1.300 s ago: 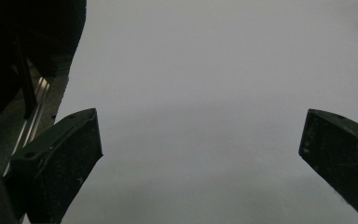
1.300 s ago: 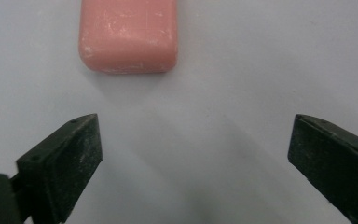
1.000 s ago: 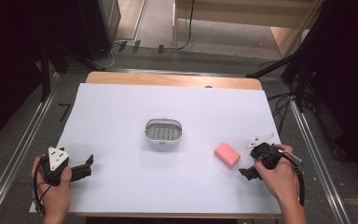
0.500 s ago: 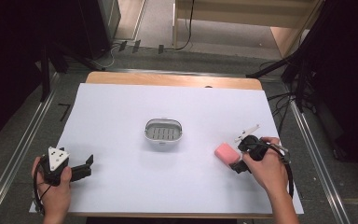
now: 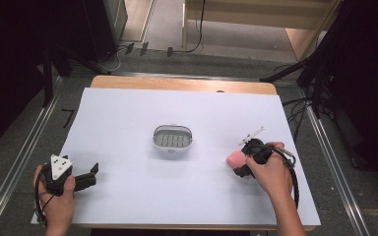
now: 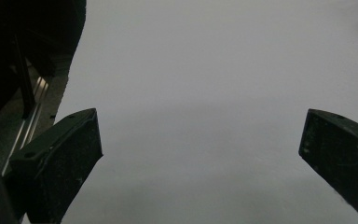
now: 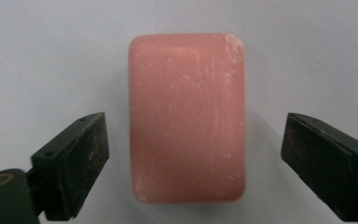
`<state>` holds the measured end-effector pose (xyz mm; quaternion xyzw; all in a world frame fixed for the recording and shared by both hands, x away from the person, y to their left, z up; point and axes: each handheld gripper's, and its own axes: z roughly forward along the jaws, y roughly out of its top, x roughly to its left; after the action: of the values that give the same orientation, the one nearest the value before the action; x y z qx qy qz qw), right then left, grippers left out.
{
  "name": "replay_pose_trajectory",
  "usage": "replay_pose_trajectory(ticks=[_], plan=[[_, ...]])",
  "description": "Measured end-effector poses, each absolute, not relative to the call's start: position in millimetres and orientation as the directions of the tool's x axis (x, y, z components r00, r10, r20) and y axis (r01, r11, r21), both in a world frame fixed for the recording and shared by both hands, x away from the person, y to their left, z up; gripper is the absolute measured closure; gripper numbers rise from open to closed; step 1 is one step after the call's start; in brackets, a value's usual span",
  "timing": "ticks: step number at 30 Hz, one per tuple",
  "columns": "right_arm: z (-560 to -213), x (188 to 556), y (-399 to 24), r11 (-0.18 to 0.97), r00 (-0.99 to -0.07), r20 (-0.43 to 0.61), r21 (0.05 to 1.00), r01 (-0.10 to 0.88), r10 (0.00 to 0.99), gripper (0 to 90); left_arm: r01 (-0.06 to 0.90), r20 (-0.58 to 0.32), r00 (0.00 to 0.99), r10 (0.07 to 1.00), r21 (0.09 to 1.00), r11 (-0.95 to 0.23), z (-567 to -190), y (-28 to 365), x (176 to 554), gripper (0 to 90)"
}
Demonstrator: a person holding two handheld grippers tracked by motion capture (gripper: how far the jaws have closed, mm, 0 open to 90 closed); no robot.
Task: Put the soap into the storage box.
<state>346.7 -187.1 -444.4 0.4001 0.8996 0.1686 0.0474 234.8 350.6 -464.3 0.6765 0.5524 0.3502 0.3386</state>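
We see the white worktop [image 5: 128,118] spread across the middle of the high view, its far wooden edge at the top and wide bare room to the left and right of the small grey basket [image 5: 172,138] at its centre. At the lower left of that view our left gripper [image 5: 81,181] rests just inside the worktop's left edge, its jaws spread over bare surface with nothing between them. At the lower right, well clear of the right edge, our right gripper [image 7: 193,161] has just been closing its jaws, which straddle the pink soap bar [image 7: 186,116] lying flat on the worktop, gaps showing on both sides.
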Motion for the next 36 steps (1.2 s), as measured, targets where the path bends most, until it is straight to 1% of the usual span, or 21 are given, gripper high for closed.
replay_pose_trajectory(ticks=[2,3,4,6,7,8,10,11,16,17,22,31,36], plan=[[-445.0,348.0,-184.9,0.617,-0.668,0.052,0.337,0.711,0.742,13.2,0.509,0.099,0.144,0.985,0.846,-0.160,-464.3,350.6,234.8,0.0],[-445.6,349.5,-183.3,0.605,-0.655,0.056,0.333,0.723,0.753,17.8,0.509,0.099,0.144,0.985,0.846,-0.159,-464.3,350.6,234.8,0.0],[-445.6,349.5,-183.3,0.605,-0.655,0.056,0.333,0.723,0.753,17.8,0.509,0.098,0.144,0.985,0.846,-0.159,-464.3,350.7,234.8,0.0],[-445.9,350.5,-182.1,0.600,-0.651,0.057,0.333,0.727,0.757,21.1,0.509,0.097,0.144,0.985,0.846,-0.158,-464.3,350.8,234.8,0.0],[-446.1,351.3,-182.0,0.601,-0.652,0.058,0.336,0.726,0.756,23.0,0.509,0.097,0.144,0.985,0.846,-0.158,-464.3,350.8,234.8,0.0],[-446.8,352.3,-181.0,0.597,-0.647,0.056,0.333,0.730,0.760,26.9,0.509,0.097,0.144,0.985,0.846,-0.158,-464.3,350.7,234.8,0.0],[-447.2,352.5,-180.3,0.592,-0.641,0.058,0.328,0.736,0.765,27.3,0.509,0.097,0.144,0.985,0.846,-0.158,-464.3,350.8,234.8,0.0],[-447.8,353.4,-179.4,0.582,-0.632,0.066,0.324,0.745,0.772,29.6,0.509,0.097,0.144,0.985,0.846,-0.158,-464.3,350.8,234.8,0.0],[-448.9,354.7,-177.7,0.574,-0.624,0.079,0.318,0.755,0.777,34.4,0.509,0.097,0.144,0.985,0.846,-0.157,-464.3,350.7,234.8,0.0],[-450.2,355.2,-177.2,0.573,-0.624,0.086,0.314,0.757,0.777,36.8,0.509,0.096,0.144,0.985,0.846,-0.157,-464.3,350.8,234.8,0.0],[-450.6,355.5,-176.7,0.569,-0.619,0.084,0.315,0.760,0.781,38.2,0.509,0.096,0.144,0.985,0.846,-0.157,-464.3,350.8,234.8,0.0],[-447.0,355.3,-172.9,0.615,-0.671,0.072,0.337,0.713,0.738,38.5,0.510,0.096,0.144,0.985,0.846,-0.157,-464.3,350.9,234.9,0.0],[-438.1,357.6,-167.3,0.638,-0.695,0.066,0.343,0.689,0.715,38.5,0.508,0.092,0.143,0.985,0.848,-0.153,-464.4,350.9,234.7,0.0]])
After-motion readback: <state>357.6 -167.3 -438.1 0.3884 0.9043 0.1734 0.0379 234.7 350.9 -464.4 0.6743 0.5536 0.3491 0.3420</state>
